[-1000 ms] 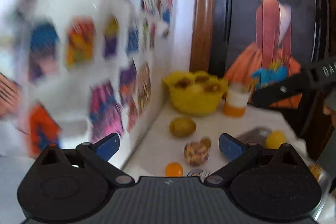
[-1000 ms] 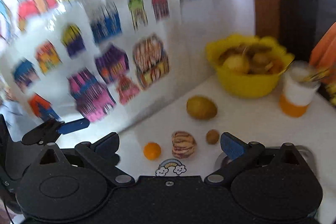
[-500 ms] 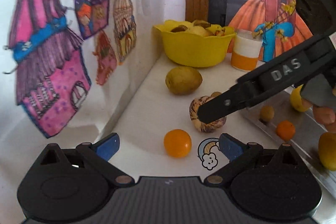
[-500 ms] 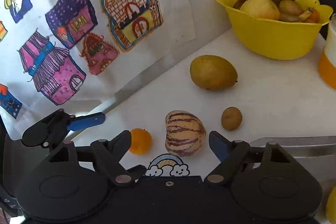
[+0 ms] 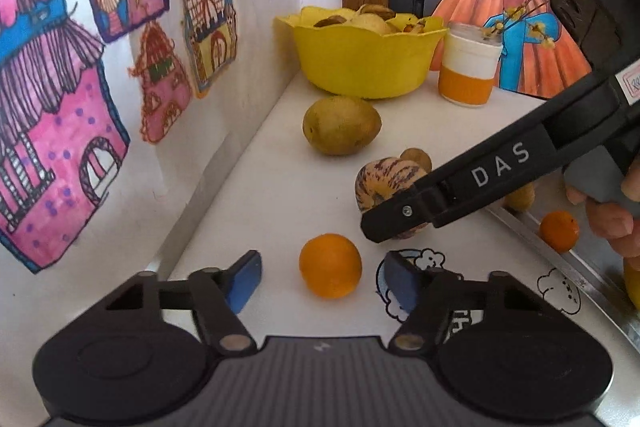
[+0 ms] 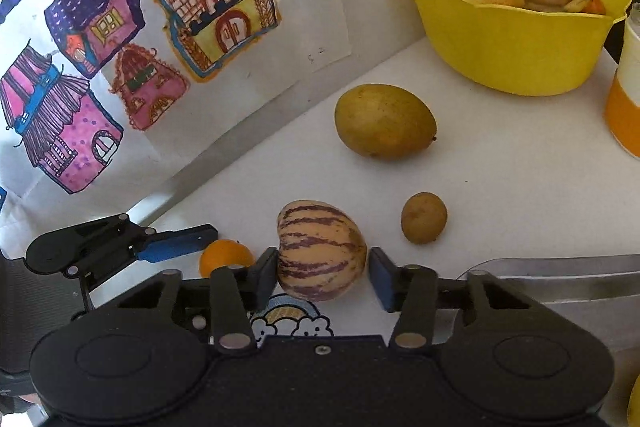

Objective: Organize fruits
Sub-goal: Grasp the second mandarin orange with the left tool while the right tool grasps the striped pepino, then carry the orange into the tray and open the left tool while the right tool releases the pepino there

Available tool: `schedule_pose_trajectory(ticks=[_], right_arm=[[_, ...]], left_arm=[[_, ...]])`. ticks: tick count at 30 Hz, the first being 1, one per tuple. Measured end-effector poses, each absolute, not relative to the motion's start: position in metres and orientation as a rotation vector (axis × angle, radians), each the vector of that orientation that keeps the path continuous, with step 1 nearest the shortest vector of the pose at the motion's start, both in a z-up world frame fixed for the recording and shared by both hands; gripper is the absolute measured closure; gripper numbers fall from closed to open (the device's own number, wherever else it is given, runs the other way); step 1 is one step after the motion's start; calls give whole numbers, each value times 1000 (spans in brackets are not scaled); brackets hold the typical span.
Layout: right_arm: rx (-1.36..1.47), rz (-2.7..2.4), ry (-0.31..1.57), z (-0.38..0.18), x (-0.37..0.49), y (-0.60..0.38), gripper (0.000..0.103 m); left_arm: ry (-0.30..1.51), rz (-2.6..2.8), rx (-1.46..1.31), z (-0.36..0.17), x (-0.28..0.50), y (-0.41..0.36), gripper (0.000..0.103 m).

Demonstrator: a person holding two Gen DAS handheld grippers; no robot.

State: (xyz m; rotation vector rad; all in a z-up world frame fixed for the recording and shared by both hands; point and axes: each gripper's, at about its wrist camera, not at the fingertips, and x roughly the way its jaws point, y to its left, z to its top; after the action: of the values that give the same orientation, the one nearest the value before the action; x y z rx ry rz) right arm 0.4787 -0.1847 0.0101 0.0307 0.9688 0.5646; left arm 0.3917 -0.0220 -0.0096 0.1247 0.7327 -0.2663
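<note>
My left gripper (image 5: 322,281) sits low over the white desk (image 5: 280,187) with its blue fingers (image 5: 244,279) half apart. They have just been closing around the small orange (image 5: 330,270), which lies between them, but gaps remain on both sides, so nothing is gripped.

My right gripper (image 6: 322,269) has also just been closing, on the striped melon (image 6: 320,249). Its left finger (image 6: 266,277) looks to be touching the melon's skin; the right one stands just off it, so the melon is not yet clamped and still rests on the desk, beside a rainbow sticker (image 6: 292,317).

Behind the melon lie a small brown fruit (image 6: 424,217) and, further back, a mango (image 6: 384,121). The yellow bowl (image 6: 508,47), already full of fruit, stands at the back near the wall. A metal tray (image 5: 560,211) to my right holds another orange (image 5: 559,230).
</note>
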Motion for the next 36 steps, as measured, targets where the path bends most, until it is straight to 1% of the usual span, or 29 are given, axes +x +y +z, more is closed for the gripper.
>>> schedule_pose_trajectory(ticks=[1,2,4,6,13,24,36], right_arm=[[35,560,968,10,478,-186,55],[38,558,965,7,479,-186,55],[45,563,954,7,475,-189,56],[54,570,948,9,471,-192,56],[65,572,919,21,448,-209,56],[96,490,824,52,414,-286,56],[94,381,865,50,366,-359,56]], left_arm=[[738,-265,123,-11,393,-22,43],[735,-262,124,-11,394,-22,45],[734,-259,128,-11,394,-22,59],[741,-268,116,-10,394,-23,67],[752,-267,105,-4,386,-27,67],[701,-311,133,24,372,-61,67],[691,-491,125,26,354,-127,67]])
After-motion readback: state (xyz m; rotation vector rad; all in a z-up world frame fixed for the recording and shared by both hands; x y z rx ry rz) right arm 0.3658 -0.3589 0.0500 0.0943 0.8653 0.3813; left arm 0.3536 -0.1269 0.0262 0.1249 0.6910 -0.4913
